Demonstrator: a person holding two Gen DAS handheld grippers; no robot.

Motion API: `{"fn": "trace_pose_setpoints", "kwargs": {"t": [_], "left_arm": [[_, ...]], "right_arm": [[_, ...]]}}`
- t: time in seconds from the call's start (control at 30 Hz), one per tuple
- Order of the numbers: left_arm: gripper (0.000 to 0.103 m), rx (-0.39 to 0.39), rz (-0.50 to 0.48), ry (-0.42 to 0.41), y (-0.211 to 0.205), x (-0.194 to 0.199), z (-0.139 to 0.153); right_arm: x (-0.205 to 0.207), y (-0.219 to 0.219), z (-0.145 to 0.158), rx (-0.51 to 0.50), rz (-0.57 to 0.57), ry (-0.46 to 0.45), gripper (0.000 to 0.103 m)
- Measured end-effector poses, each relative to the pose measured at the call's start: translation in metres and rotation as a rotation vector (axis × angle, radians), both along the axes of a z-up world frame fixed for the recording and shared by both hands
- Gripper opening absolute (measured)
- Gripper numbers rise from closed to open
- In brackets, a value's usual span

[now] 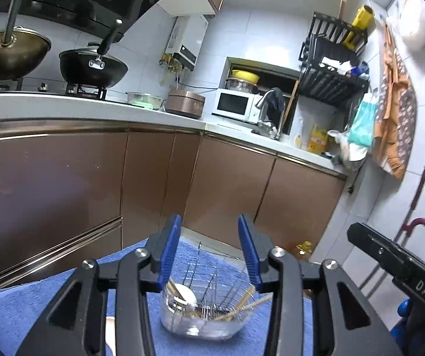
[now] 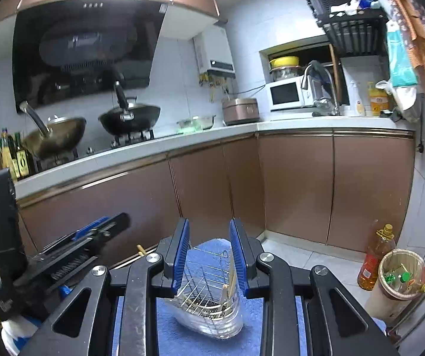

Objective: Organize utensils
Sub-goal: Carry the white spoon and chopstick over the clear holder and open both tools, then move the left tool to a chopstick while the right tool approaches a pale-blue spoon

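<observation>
Clear ribbed plastic holder (image 1: 200, 323) with thin wire rack insert sits on fuzzy blue towel (image 1: 19, 305) covering the surface; white ceramic spoon (image 1: 186, 293) and pale wooden chopsticks (image 1: 249, 304) lean inside; left tongs (image 1: 209, 255) blue-ribbed pads parted, nothing gripped, aimed slightly down over holder; right tongs (image 2: 209, 255) narrower gap, also empty, holder (image 2: 209, 311) just beyond tips; brown glossy cabinets (image 2: 295, 184) behind

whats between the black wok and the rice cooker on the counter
A green-lidded glass dish sits between the black wok and the rice cooker, clearest in the left wrist view.
</observation>
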State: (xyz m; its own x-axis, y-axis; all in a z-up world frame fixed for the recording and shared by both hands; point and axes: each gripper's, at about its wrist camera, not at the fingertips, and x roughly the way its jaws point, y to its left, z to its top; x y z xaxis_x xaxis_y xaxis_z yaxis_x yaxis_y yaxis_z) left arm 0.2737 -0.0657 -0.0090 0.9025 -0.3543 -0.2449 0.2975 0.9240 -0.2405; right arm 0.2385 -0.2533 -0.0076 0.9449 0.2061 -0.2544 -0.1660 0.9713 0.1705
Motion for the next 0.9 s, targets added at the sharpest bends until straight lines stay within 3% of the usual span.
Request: {"fn": "trace_pose_setpoints", "kwargs": {"t": [0.27,0.4,0.63,0.9], "left_arm": [[0.039,0.017,-0.028,-0.005,0.028,-0.065,0.035],[0.039,0.029,-0.047,0.052,0.039,-0.089,0.041],[0.039,0.051,-0.048,0.087,0.061,-0.130,0.039],[0.040,0.055,0.014,0.127,0.092,-0.166,0.025]], "right_arm": [[-0.061,0.004,0.027,0.002,0.009,-0.038,0.030],[-0.087,0.009,0.033,0.017,0.026,-0.045,0.031],[-0.119,0.014,0.035,0.039,0.046,-0.043,0.031],[-0.147,0.019,0.023,0.047,0.056,-0.003,0.033]]}}
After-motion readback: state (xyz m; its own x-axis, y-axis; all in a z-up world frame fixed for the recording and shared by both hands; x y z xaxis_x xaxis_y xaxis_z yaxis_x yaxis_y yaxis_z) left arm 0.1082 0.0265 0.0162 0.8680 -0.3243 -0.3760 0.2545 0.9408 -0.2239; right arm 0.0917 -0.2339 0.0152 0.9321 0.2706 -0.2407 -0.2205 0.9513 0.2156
